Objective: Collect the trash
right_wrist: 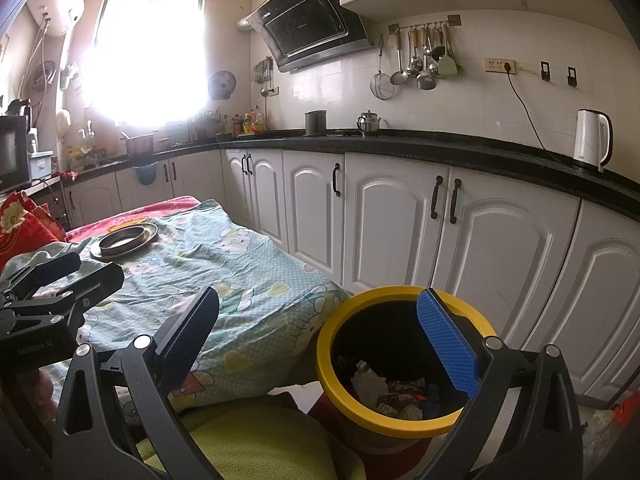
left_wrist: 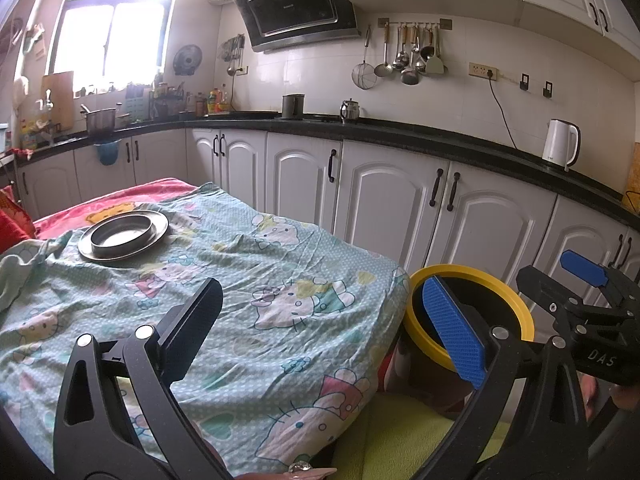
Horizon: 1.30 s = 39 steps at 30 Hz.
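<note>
A yellow-rimmed black bin (right_wrist: 329,360) stands on the floor at the right corner of the table. Crumpled wrappers and paper (right_wrist: 384,394) lie at its bottom. My right gripper (right_wrist: 320,340) hangs open and empty, its blue pad over the bin's mouth. My left gripper (left_wrist: 320,328) is open too, above the cartoon-cat cloth (left_wrist: 248,280), with nothing between its fingers. The bin (left_wrist: 480,271) shows behind its blue pad, and the right gripper (left_wrist: 546,266) sits to the right. In the right wrist view the left gripper (right_wrist: 98,268) is at the left edge. I see no loose trash on the cloth.
A metal plate with a bowl (left_wrist: 124,236) rests at the far left of the table. White cabinets (left_wrist: 384,200) and a black counter run close behind. A white kettle (left_wrist: 560,148) stands on the counter. A green cushion (left_wrist: 400,436) lies below, in front of the bin.
</note>
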{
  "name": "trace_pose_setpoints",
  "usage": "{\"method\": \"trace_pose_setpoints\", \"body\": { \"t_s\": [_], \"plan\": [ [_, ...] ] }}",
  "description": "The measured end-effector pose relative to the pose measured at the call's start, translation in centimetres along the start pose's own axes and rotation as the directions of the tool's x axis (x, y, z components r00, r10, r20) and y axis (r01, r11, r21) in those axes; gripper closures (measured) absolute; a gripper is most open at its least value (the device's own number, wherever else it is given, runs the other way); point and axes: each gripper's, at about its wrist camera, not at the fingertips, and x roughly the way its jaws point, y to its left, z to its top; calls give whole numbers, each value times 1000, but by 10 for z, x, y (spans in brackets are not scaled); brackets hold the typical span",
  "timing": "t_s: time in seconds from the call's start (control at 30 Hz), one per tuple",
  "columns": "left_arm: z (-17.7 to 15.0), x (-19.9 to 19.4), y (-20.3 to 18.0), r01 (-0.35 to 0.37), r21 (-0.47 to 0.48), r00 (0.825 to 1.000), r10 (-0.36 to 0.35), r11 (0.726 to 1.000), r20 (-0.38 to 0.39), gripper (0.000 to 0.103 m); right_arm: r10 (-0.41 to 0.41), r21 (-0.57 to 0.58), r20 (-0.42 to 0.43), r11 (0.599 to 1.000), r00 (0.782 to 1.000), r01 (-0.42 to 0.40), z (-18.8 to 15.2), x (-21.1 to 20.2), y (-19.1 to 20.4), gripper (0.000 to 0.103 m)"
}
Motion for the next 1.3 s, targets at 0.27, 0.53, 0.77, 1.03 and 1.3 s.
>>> {"method": "trace_pose_setpoints", "body": {
  "t_s": [0.27, 0.53, 0.77, 1.03, 1.3],
  "plan": [
    [0, 0, -1, 0, -1, 1000, 0, 1000, 0, 11, 0, 0, -1, 1000, 1000, 0, 0, 0, 0, 6],
    [0, 0, -2, 1, 6, 1000, -1, 1000, -3, 11, 0, 1, -1, 1000, 1000, 0, 1, 0, 0, 6],
    [-3, 4, -5, 31, 0, 999, -31, 1000, -26, 11, 0, 1, -3, 1000, 1000, 0, 1, 0, 0, 6],
    [-4, -2, 48, -79, -99, 994, 71, 992, -84, 11, 67, 15, -65, 998, 996, -67, 8, 20, 15, 6],
    [-44, -71, 254, -680, -230, 731, 621, 696, -283, 11, 465, -126, -261, 853, 846, -507, 30, 86, 207, 6]
  ]
}}
